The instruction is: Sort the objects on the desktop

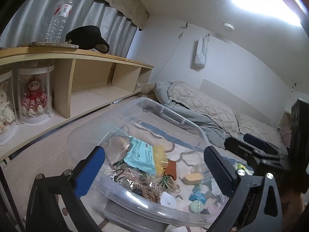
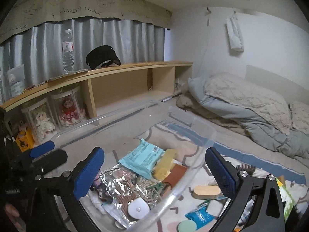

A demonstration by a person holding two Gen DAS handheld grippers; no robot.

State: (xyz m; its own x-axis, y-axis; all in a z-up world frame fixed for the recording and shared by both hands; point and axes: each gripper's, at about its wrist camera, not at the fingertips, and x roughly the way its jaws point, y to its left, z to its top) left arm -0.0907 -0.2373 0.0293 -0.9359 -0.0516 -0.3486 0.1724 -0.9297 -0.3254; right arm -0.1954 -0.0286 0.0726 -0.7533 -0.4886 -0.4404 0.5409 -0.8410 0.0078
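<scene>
My left gripper (image 1: 154, 166) is spread wide with nothing between its 2 blue pads; the clear plastic bin (image 1: 164, 114) fills the centre of its view, just beyond the fingertips. My right gripper (image 2: 154, 168) is likewise fully apart and empty, with the same bin at centre frame. Inside lie a teal packet (image 2: 142, 158), a yellow block (image 2: 166, 166) touching it, and a white round disc (image 2: 138, 209) on rubber bands at lower centre. Outside the bin, lower right, a wooden oval (image 2: 206, 191) and a blue sachet (image 2: 200, 216) rest on the mat.
</scene>
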